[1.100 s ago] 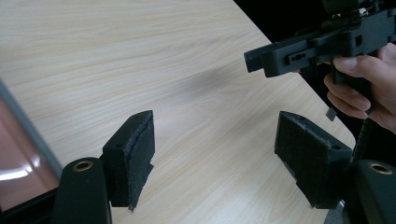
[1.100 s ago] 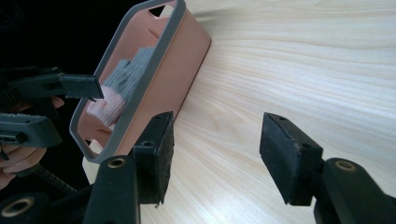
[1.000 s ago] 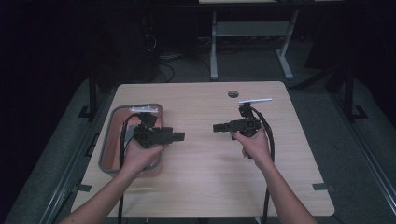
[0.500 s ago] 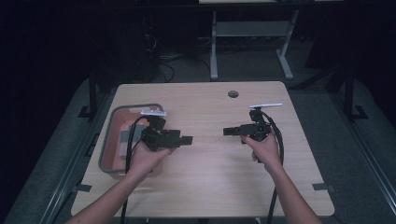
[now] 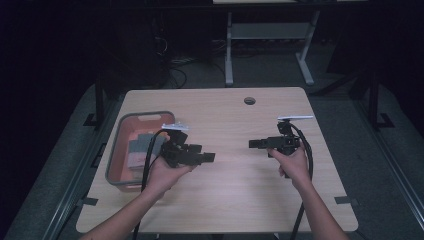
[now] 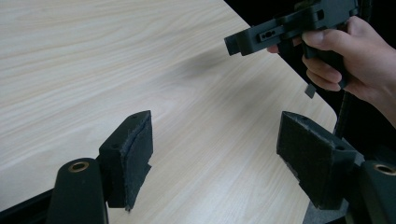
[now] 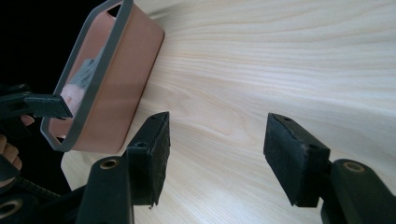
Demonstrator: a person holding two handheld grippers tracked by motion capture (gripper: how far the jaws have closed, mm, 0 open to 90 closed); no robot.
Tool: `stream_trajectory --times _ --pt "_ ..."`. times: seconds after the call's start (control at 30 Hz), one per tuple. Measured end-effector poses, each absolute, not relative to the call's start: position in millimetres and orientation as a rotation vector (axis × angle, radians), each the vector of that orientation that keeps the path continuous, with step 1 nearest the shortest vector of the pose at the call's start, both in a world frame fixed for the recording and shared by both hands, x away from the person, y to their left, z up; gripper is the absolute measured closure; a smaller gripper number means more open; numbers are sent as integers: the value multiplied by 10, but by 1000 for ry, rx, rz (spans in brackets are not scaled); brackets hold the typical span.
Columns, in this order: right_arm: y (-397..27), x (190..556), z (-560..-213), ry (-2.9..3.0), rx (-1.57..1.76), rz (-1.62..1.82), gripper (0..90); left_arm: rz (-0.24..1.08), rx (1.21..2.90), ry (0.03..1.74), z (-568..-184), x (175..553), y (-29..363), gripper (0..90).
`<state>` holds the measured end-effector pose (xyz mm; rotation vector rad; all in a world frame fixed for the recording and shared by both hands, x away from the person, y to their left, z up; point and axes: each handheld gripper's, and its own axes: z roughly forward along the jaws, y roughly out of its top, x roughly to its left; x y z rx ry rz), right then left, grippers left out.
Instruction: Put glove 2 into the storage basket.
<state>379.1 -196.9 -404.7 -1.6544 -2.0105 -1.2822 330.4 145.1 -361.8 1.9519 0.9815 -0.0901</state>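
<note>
My left gripper (image 5: 209,158) hovers over the wooden table (image 5: 235,200) just right of an orange bin, pointing right. Its jaws are open with nothing between them, and bare table shows between them in the left gripper view (image 6: 215,149). My right gripper (image 5: 252,144) is held at the table's right half, pointing left at the other one, a short gap apart. It is open too, with only wood grain between its pads (image 7: 217,149). Each gripper appears in the other's view: the right gripper (image 6: 285,28) in a hand, the left gripper (image 7: 44,105) at the edge.
An orange bin with a grey rim (image 5: 148,114) stands at the table's left side, its wall (image 7: 121,88) close to the left hand. Grey items (image 5: 140,149) lie inside it. A round cable hole (image 5: 249,100) sits near the far edge. A desk frame (image 5: 229,45) stands beyond the table.
Both hands have shifted to the right and a little lower toward the tabletop. The left gripper has come off the bin's edge onto open table. Both jaws remain apart.
</note>
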Motion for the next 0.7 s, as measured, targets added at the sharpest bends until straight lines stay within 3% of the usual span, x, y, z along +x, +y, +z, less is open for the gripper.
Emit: stream_trajectory --times 0.7 --pt "-2259 3658 -4218 -1961 -1706 -1277 405 -150 1964 936 -3862 3191 1124 267"
